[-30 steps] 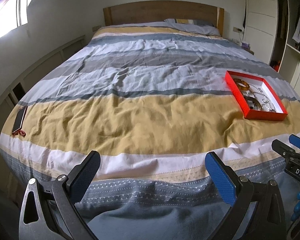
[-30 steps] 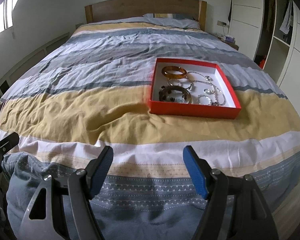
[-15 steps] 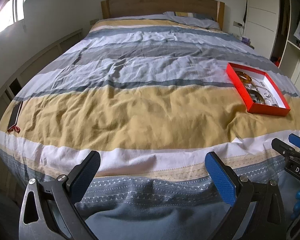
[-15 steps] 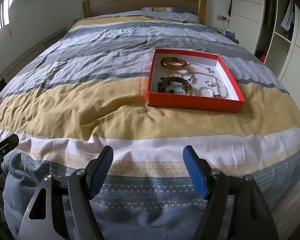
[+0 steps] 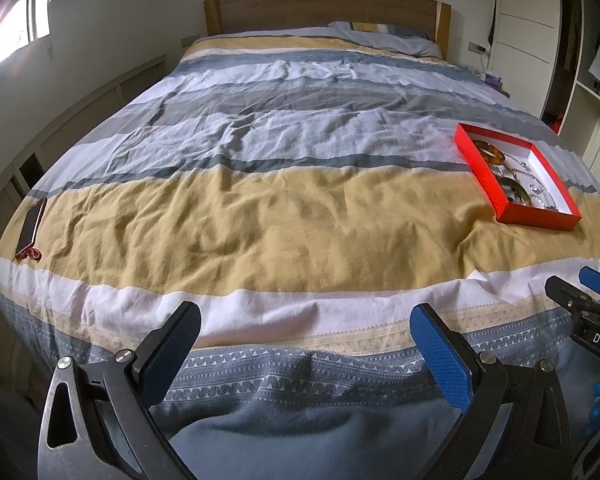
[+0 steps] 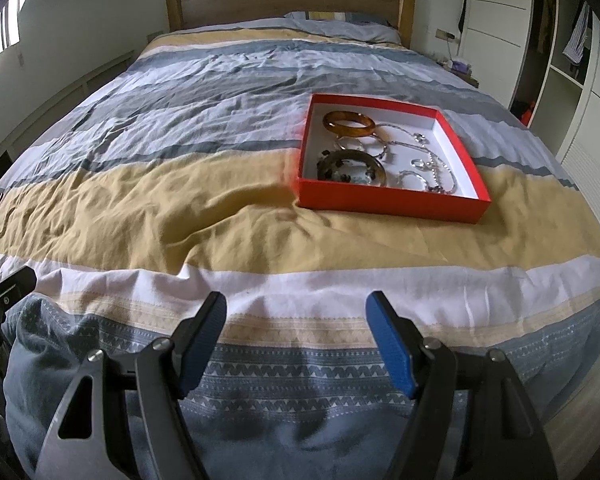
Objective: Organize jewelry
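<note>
Hovering at the foot of the bed [image 6: 180,216], you've got both tools angled down over the striped duvet [image 5: 284,224], well short of the jewelry. Your right gripper [image 6: 296,336] has its 2 blue-padded fingers [image 6: 392,356] spread wide with only bedding between them. Same on the other side: your left gripper [image 5: 306,354] stands wide apart, gripping nothing. Ahead of the right gripper sits the red box [image 6: 388,202], a shallow open tray with a white inside, resting on the yellow band of the duvet. Inside it, an amber bangle [image 6: 350,124] lies toward the far left corner, a dark mottled bangle [image 6: 352,166] sits against the near wall, a thin silver bangle [image 6: 364,146] lies between those 2, and silver chains [image 6: 432,164] tangle across the right half. From the left wrist view that same box [image 5: 538,214] is far off to the right, and a phone [image 5: 31,226] lies at the bed's left edge with a small red thing touching its near end. Up at the far end, a pillow [image 6: 340,26] rests against the wooden headboard [image 6: 288,0].
</note>
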A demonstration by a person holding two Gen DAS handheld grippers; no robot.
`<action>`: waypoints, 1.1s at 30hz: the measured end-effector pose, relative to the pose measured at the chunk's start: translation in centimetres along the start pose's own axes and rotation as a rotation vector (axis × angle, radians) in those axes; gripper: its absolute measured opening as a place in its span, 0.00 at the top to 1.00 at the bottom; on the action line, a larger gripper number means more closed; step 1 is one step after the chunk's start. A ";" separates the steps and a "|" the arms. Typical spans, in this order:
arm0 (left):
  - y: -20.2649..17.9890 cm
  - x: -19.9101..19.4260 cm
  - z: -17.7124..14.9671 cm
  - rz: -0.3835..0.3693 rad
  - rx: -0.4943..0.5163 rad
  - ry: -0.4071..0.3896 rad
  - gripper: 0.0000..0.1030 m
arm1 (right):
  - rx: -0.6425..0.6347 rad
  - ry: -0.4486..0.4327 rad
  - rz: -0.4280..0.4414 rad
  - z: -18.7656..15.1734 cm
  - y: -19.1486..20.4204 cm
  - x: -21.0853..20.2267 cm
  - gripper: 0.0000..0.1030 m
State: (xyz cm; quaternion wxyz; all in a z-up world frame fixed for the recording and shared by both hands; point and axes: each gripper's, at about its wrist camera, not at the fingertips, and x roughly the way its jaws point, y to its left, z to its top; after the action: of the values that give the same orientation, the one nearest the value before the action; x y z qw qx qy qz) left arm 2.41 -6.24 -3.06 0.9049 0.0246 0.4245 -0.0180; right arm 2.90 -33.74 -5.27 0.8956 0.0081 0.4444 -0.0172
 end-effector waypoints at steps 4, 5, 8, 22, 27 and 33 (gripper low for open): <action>0.0 -0.2 0.0 0.003 0.002 -0.004 0.01 | 0.009 -0.006 0.002 0.0 -0.2 -0.4 0.31; 0.0 -0.3 -0.1 0.004 0.003 -0.005 0.01 | 0.011 -0.007 0.002 -0.1 -0.2 -0.5 0.31; -0.1 -0.5 -0.1 0.008 0.004 -0.008 0.01 | 0.016 -0.012 0.004 -0.1 -0.5 -0.7 0.31; -0.2 -1.2 -0.3 0.014 0.009 -0.017 0.01 | 0.028 -0.018 0.006 -0.3 -1.2 -1.5 0.31; -0.1 -1.2 -0.3 0.015 0.008 -0.016 0.01 | 0.027 -0.018 0.005 -0.3 -1.2 -1.5 0.31; 0.2 -1.3 -0.6 0.018 0.003 -0.013 0.01 | 0.026 -0.018 0.004 -0.3 -1.1 -1.5 0.31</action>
State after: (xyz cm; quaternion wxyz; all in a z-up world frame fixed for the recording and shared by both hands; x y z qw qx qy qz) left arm 1.17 -6.01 -2.46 0.9077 0.0298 0.4184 -0.0107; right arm 1.77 -34.82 -4.25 0.8993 0.0208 0.4363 -0.0213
